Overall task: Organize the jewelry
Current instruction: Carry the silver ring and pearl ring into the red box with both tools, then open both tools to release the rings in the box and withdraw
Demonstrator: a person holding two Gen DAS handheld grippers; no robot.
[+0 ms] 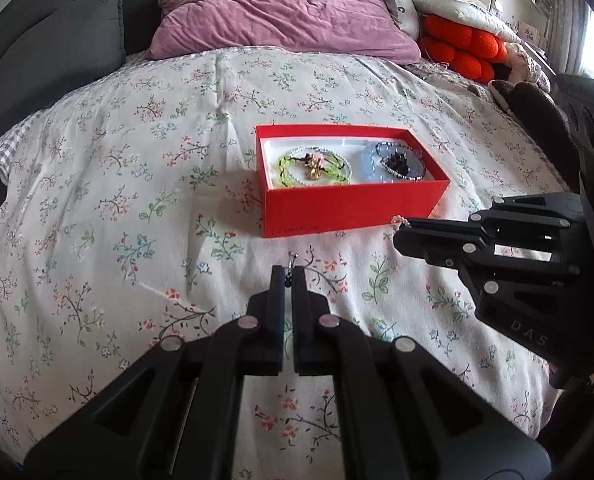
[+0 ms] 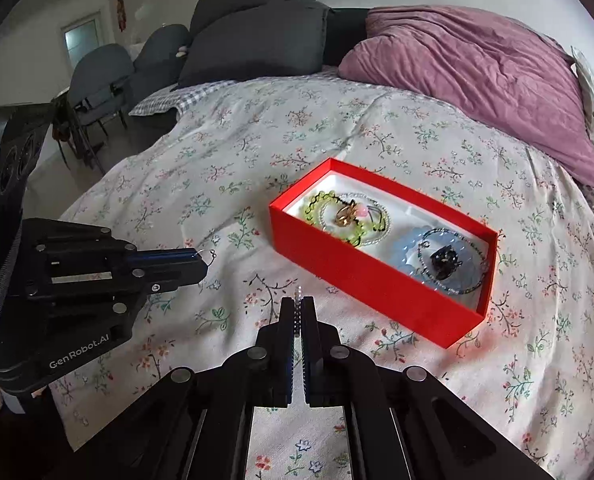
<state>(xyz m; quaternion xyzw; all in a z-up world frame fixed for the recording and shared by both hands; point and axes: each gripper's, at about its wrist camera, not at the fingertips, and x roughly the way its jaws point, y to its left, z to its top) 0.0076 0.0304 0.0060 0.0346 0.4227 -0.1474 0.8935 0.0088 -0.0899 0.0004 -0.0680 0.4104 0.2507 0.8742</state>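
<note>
A red open box [image 1: 349, 204] [image 2: 361, 280] lies on the floral bedspread. Inside it are a green bead bracelet [image 1: 287, 168] [image 2: 317, 202], a gold charm [image 1: 315, 168] [image 2: 345, 214], a pale blue bead bracelet [image 1: 371, 160] [image 2: 407, 250] and a dark beaded piece [image 1: 397, 162] [image 2: 445, 260]. My left gripper [image 1: 288, 276] [image 2: 203, 260] is shut on a small dark beaded piece with a silver hook [image 1: 293, 258] [image 2: 209, 255], in front of the box. My right gripper [image 2: 298, 304] [image 1: 401, 228] is shut on a clear bead chain [image 2: 298, 294] [image 1: 400, 221], close to the box's near wall.
A mauve pillow [image 1: 281, 8] [image 2: 481, 76] and dark grey cushions [image 1: 49, 52] [image 2: 253, 40] lie at the head of the bed. An orange knotted cushion [image 1: 465, 48] sits at the far right. Chairs [image 2: 101, 76] stand beyond the bed's left edge.
</note>
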